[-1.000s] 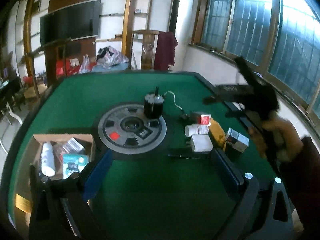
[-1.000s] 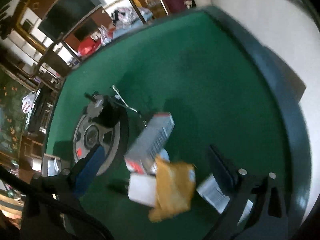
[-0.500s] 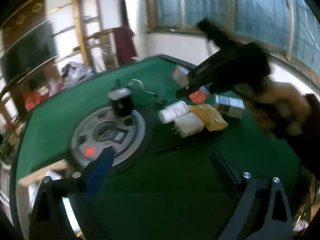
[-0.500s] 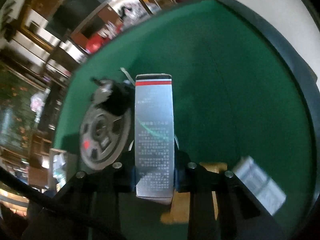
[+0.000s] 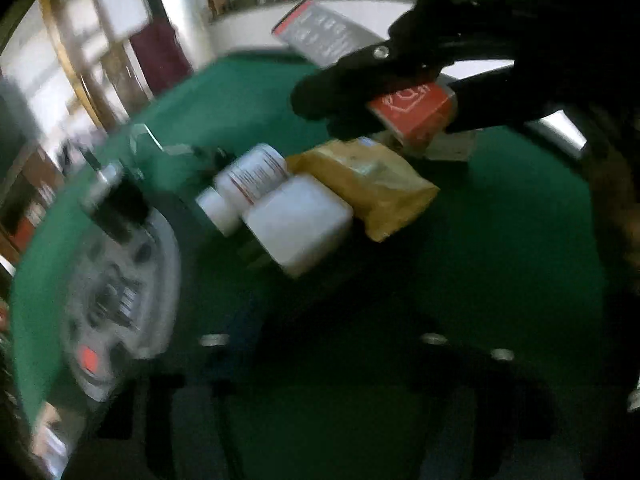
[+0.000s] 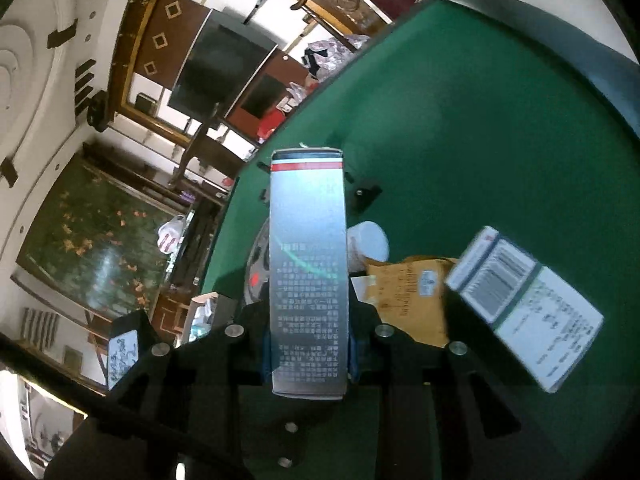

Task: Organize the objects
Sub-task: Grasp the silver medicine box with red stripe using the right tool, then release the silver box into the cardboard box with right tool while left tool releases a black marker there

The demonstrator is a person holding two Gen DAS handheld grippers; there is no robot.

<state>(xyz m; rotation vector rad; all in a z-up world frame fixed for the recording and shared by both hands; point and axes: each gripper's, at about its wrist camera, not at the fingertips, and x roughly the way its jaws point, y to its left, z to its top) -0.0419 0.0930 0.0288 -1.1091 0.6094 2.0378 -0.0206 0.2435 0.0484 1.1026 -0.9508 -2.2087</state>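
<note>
My right gripper is shut on a long silver box with a red band and holds it lifted above the green table. In the left wrist view the right gripper and the silver box hang above a pile: a white bottle, a white square jar, a yellow pouch. My left gripper is dark and blurred at the bottom of its view; its state is unclear. A white and green box lies at the right.
A grey round disc with a black motor on it lies at the left. A cardboard box with items stands beyond the disc. The table's raised dark rim runs along the far right.
The right gripper has lifted the silver box higher off the table. The left gripper has swung closer to the pile, and its view is now blurred and tilted.
</note>
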